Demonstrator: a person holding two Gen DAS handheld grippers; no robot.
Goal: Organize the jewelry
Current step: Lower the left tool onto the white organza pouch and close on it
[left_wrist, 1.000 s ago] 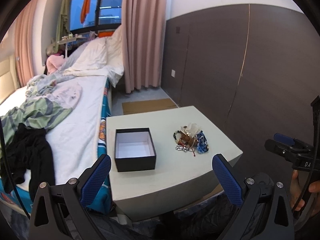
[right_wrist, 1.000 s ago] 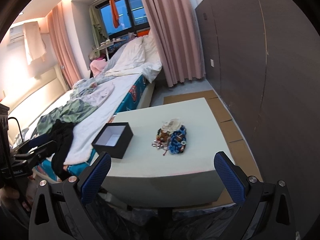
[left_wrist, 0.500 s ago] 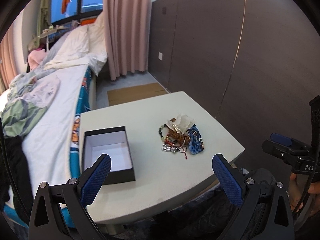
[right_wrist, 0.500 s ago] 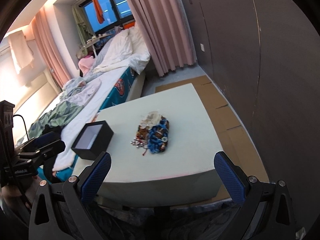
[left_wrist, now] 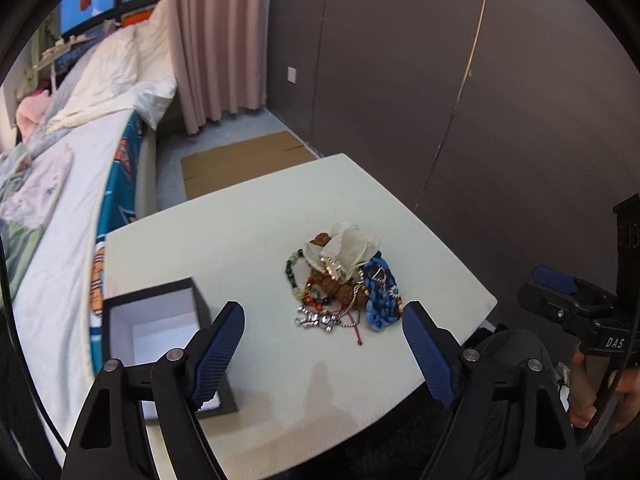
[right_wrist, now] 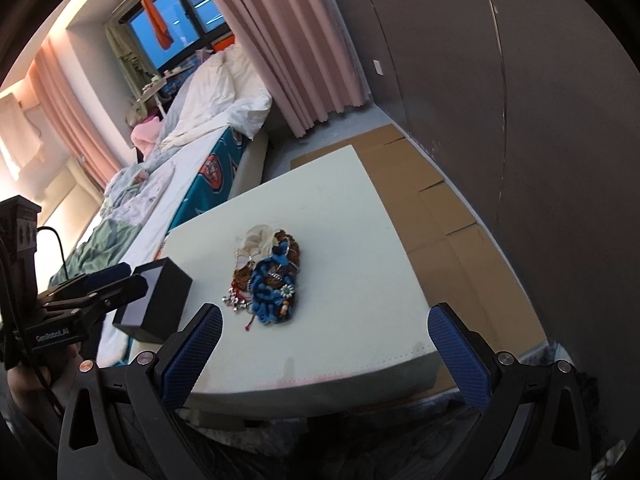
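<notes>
My left claw (left_wrist: 323, 354) hangs over the near part of the table (left_wrist: 256, 220), its jaws apart and just narrowing a little, with nothing between the blue pads (left_wrist: 222, 354). My right claw (right_wrist: 326, 354) is spread wide and empty too, poised over the table's near edge. Seen from the left camera, the right claw's black body reads "DAS"; seen from the right camera, the left one reads "GenRobot.AI".

Just ahead of both claws sits the jewelry pile (left_wrist: 344, 284), mid-table: a tangle of brown beads, a green bead string, a silver chain, a red cord and a white gauzy pouch on top. The blue braided bracelet (right_wrist: 274, 294) lies along the pile's right flank, its long axis running from my near side away toward the far edge of the table. The red cord trails out toward me.

Left of the pile, well apart from it, stands the box (left_wrist: 150, 328), black outside, white inside, open side up, at the table's left edge. My left pad overlaps it in view.

Beyond: bed (left_wrist: 68, 184) to the left, pink curtain (left_wrist: 216, 36), flattened cardboard (right_wrist: 436, 200) on the floor, dark wall panels (left_wrist: 480, 80) to the right.
</notes>
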